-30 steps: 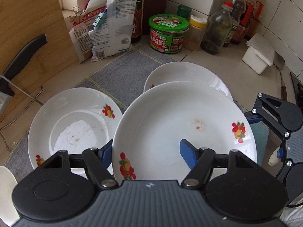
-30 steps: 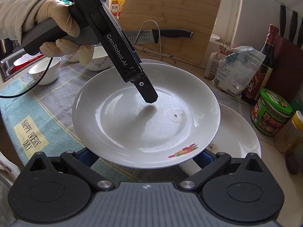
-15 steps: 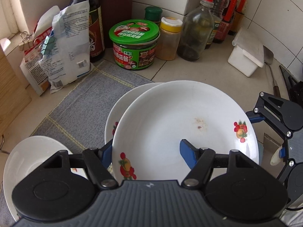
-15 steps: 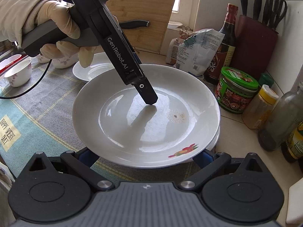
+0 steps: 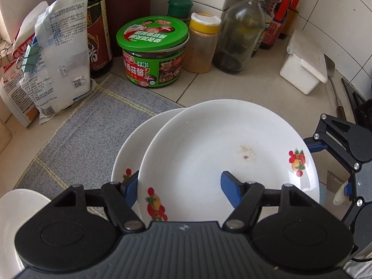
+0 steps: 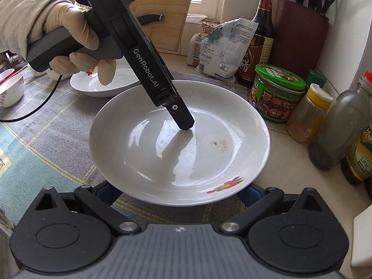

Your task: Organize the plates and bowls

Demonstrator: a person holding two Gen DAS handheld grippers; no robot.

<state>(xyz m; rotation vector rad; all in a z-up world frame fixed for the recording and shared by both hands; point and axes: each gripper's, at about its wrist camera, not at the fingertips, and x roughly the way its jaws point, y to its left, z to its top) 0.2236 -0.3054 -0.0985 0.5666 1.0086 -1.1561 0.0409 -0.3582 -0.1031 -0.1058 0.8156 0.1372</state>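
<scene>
A white plate with fruit decals [image 5: 223,153] is held by both grippers, over a second white plate [image 5: 130,153] that lies on the grey mat. My left gripper [image 5: 179,186] is shut on the plate's rim, one finger inside and one under it. The left gripper also shows in the right wrist view [image 6: 183,121], its finger resting inside the plate [image 6: 176,144]. My right gripper [image 6: 176,191] has its blue fingers spread beneath the plate's near edge, supporting it from below. A third white plate [image 6: 104,83] lies further left on the mat.
A green-lidded jar [image 5: 153,51], a yellow-capped spice jar [image 5: 202,44], glass bottles [image 5: 241,37], a soy sauce bottle [image 5: 97,28] and paper bags [image 5: 51,58] stand along the wall. A white box [image 5: 302,67] sits right. A small bowl [image 6: 11,88] sits far left.
The held plate has moved right and toward the wall, over the second plate. The left plate has slid almost out of the left wrist view. Both grips are unchanged.
</scene>
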